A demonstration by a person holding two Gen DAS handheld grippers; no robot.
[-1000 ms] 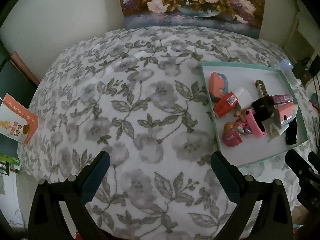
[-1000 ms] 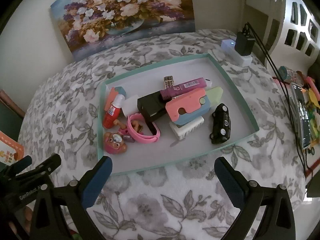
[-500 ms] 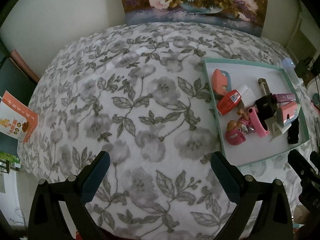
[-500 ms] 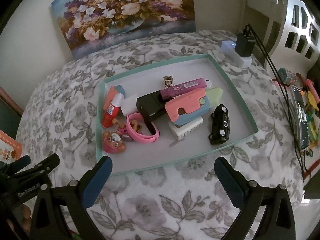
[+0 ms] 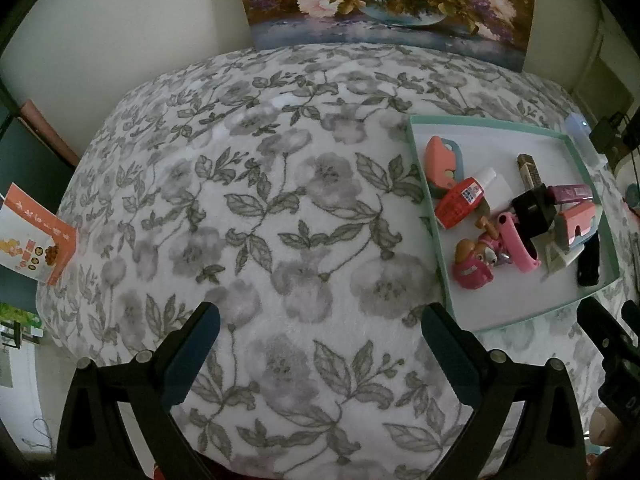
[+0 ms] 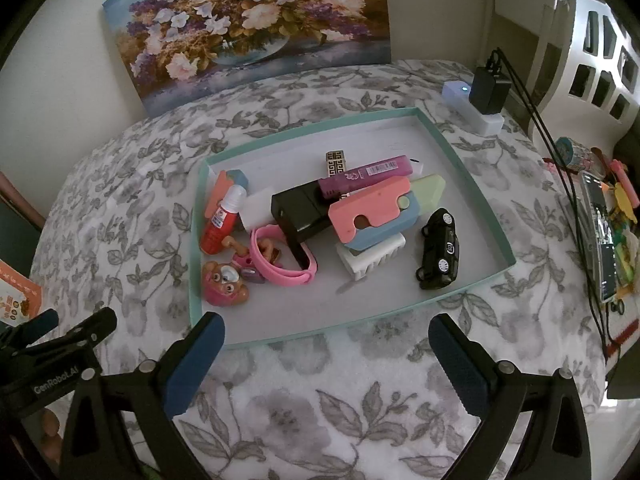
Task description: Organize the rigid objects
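Note:
A teal-rimmed tray [image 6: 468, 168] [image 5: 416, 160] lies on the floral cloth and holds several small objects: a black toy car [image 6: 438, 250], a pink wristband [image 6: 280, 264], a red bottle [image 6: 220, 220], a pink puppy figure [image 6: 224, 284], a black box [image 6: 300, 212], a purple tube [image 6: 364, 172] and a pink-and-blue block [image 6: 372, 212]. My right gripper [image 6: 326, 356] stands open just in front of the tray's near rim, holding nothing. My left gripper [image 5: 320, 344] is open over bare cloth, left of the tray.
A flower painting [image 6: 256, 24] leans against the wall behind. A white power strip with a black charger [image 6: 480, 100] sits at the back right, cables running down the right side. Clutter and a phone [image 6: 600, 232] lie at far right. An orange packet [image 5: 32, 236] lies at the left edge.
The left wrist view has crept slightly forward and down over the cloth. The right gripper has barely shifted. Both stay open and the tray's contents have not moved.

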